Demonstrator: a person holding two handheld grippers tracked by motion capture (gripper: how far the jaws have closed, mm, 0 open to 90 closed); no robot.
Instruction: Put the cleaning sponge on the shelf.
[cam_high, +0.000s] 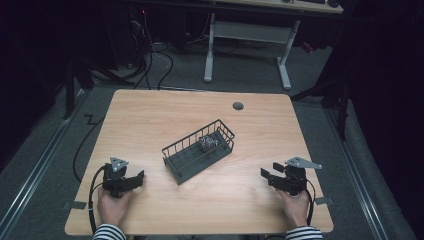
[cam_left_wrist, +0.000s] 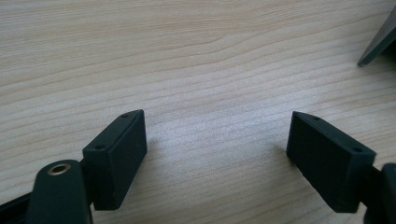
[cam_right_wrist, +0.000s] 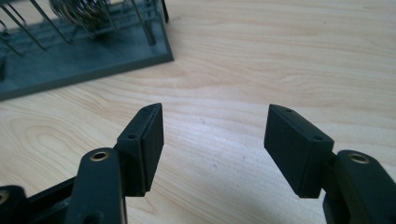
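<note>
Resting low at the near corners of the desk (cam_high: 150, 115), both hand-held grippers stand released, with nothing between their jaws.

Left hand-held gripper (cam_high: 136, 178) sits near the desk's near-left corner, held in a hand (cam_high: 112, 206) with a striped cuff; in the left gripper view its two black pads (cam_left_wrist: 122, 151) stand wide apart over bare wood grain. Right hand-held gripper (cam_high: 265, 175) sits near the near-right corner, jaws pointing toward the middle of the desk; in the right gripper view its pads (cam_right_wrist: 148, 140) are likewise parted over bare wood. A dark wire basket (cam_high: 186, 162) lies at an angle in the middle of the desk, well apart from both grippers. A crumpled, shiny ball-like item (cam_high: 208, 142) lies inside the basket, toward its far-right end; what it is made of cannot be told.
</note>
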